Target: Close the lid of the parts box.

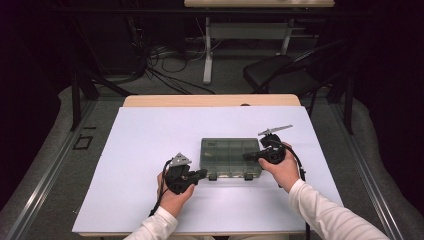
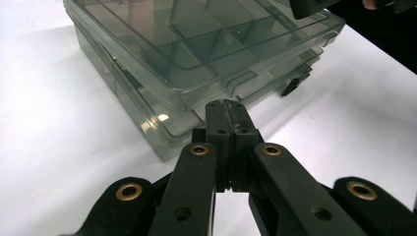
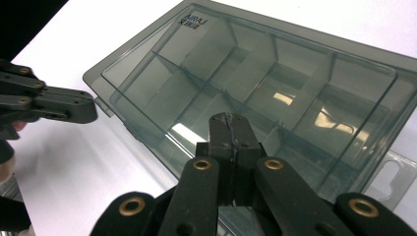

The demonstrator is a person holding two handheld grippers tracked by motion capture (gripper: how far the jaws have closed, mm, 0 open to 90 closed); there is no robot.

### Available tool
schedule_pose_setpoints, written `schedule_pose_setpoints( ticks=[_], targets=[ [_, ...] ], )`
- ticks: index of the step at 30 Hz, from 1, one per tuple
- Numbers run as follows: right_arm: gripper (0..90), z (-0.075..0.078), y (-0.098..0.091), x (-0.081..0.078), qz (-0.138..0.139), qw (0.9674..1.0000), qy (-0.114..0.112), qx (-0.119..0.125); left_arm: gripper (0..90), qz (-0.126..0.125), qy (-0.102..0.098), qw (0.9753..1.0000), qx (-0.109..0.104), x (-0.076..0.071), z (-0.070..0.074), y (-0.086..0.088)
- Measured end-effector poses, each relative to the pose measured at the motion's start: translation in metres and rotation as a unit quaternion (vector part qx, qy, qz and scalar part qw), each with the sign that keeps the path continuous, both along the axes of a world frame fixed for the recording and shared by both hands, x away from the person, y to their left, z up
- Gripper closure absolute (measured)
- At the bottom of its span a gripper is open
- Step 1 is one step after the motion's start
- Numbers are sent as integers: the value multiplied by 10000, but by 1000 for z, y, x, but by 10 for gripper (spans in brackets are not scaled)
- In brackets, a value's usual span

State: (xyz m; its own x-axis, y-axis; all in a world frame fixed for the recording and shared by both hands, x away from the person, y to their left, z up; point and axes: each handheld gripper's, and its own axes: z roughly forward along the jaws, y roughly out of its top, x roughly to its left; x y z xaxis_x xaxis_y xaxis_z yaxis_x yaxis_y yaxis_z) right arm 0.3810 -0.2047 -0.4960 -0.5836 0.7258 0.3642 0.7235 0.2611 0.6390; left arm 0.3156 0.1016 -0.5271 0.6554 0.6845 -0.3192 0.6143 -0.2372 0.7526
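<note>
The smoky compartment box (image 1: 231, 157) is set lid-down-closed near the middle of the white table (image 1: 150, 150), latches toward the person. The left gripper (image 1: 201, 173) is held at the box's near left corner, jaws fully closed on nothing. The right gripper (image 1: 248, 156) is poised over the lid's right end, equally closed and empty, apparently to steady the box.

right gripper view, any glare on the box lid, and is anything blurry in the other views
Right gripper view: bright glare patches on the clear box lid, label sharp. Left gripper view: shut left gripper crisp, the box's far end soft. High view: white table evenly lit, surroundings dark, faint shadows beside the box.
</note>
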Motion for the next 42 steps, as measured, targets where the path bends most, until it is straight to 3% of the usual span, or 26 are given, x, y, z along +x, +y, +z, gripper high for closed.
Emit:
schedule_pose_setpoints(
  ticks=[11, 20, 34, 42],
  targets=[
    [900, -6, 2, -2, 38, 9999, 20, -91, 900, 91, -30, 9999, -90, -1, 8, 8],
    [900, -12, 2, -4, 69, 9998, 39, -167, 900, 122, -22, 9999, -40, 4, 11, 8],
    [900, -18, 0, -6, 21, 10000, 33, -74, 900, 197, -71, 9998, -46, 16, 14, 3],
    [900, -20, -1, -6, -9, 10000, 38, 7, 900, 235, -44, 9997, 64, 22, 10, 0]
  ],
)
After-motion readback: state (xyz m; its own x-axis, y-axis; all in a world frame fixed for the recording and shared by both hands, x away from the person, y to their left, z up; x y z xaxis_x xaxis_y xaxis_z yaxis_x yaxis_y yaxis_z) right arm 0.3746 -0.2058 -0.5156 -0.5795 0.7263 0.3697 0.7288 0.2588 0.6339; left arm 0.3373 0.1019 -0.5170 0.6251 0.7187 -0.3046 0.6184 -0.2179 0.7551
